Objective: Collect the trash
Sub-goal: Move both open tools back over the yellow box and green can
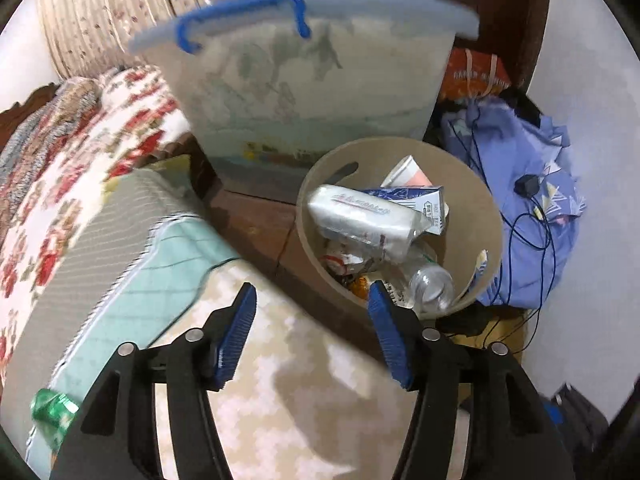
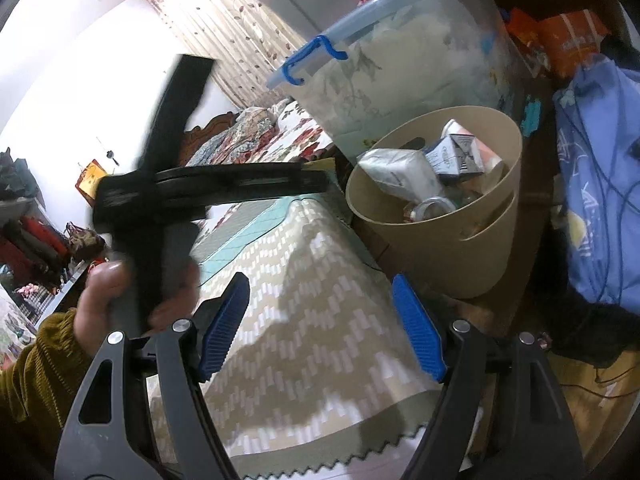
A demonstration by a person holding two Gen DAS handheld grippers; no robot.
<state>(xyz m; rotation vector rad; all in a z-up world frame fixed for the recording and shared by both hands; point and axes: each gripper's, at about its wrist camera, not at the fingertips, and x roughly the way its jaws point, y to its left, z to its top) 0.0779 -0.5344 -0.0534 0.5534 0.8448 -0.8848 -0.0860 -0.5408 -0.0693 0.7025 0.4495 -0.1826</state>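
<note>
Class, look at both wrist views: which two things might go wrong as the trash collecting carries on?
1. The bin is heaped: the white packet and carton sit high, so added trash may spill out.
2. The green bottle lies at the view's left edge, behind the open left tool, easily missed.

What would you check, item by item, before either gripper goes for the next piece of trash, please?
1. Left gripper free to grasp: ok, jaws wide apart, nothing between them.
2. Right gripper free to grasp: ok, open and empty.
3. Room in the beige trash bin: ok, though a white packet, a carton and a clear bottle already lie inside.
4. Next item located: ok, a green bottle lies at the lower left edge of the left wrist view.
5. Path to that bottle: cannot tell, it is mostly out of frame.
6. Grippers clear of each other: not ok, the left one crosses the right wrist view close by.
</note>
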